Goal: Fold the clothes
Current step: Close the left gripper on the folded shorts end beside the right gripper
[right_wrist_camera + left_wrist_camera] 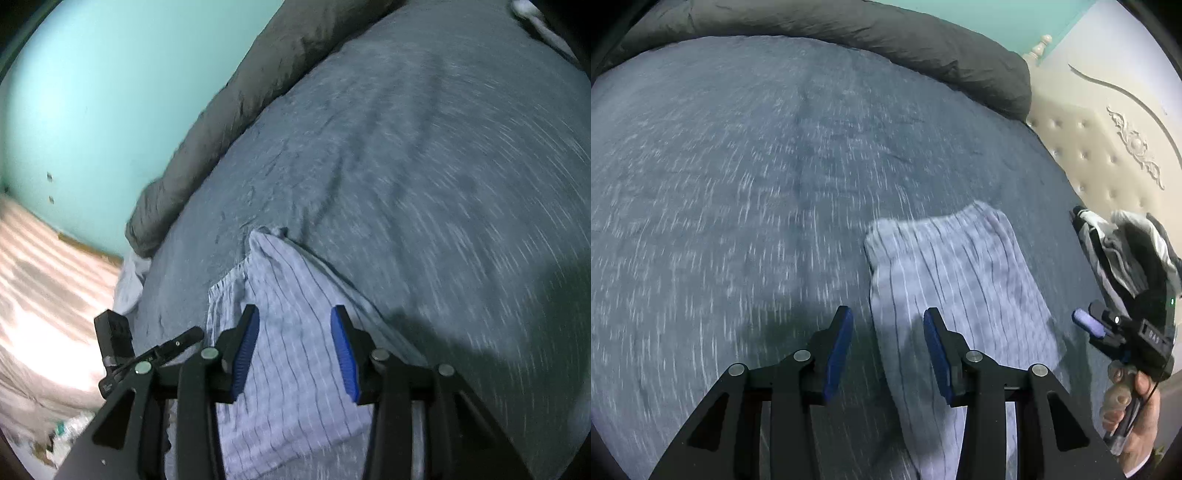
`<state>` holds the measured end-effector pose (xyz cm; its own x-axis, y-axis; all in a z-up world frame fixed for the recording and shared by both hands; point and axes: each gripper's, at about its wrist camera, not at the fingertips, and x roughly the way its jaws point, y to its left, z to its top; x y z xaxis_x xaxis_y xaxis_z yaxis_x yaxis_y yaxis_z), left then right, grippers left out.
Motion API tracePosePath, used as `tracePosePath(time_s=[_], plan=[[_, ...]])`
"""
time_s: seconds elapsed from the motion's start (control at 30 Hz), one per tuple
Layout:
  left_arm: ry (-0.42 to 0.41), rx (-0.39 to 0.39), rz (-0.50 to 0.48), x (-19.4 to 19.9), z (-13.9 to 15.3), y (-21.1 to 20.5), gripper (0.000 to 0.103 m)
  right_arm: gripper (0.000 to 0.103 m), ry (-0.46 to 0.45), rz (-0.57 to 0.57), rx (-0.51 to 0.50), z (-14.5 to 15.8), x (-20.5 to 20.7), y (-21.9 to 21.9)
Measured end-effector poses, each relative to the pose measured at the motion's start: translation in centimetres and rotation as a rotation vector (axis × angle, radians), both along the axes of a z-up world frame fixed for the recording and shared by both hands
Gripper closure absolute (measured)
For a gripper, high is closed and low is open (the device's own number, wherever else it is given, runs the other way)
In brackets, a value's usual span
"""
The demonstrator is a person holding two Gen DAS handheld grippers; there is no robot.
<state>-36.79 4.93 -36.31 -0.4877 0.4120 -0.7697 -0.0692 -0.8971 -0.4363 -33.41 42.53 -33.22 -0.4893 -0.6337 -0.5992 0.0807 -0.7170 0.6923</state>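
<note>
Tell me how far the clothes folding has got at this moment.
Done: the striped garment lies flat on the bed as a narrow folded panel. In hand: nothing; the left gripper and right gripper hang open above it. Left: probably another fold here, then the black-and-white clothes pile by the headboard.

There is one striped garment point(956, 280) on one bed point(738, 177), one dark rolled duvet point(871, 33), one heap of clothes point(1126, 251), and two claws: left claw point(888, 332), right claw point(294, 328).
</note>
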Motion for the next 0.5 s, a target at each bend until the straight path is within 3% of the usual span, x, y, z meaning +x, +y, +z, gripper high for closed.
tracePosePath(time_s=[0.2, 0.5], plan=[[-0.014, 0.048, -0.008, -2.8, -1.3, -0.2, 0.058, 0.056, 0.026, 0.176, 0.126, 1.6, -6.2, -5.2], [-0.003, 0.079, -0.013, -4.8, -2.1, -0.5, 0.058, 0.054, 0.041, 0.31, 0.267, 0.8, -12.4, -11.2]])
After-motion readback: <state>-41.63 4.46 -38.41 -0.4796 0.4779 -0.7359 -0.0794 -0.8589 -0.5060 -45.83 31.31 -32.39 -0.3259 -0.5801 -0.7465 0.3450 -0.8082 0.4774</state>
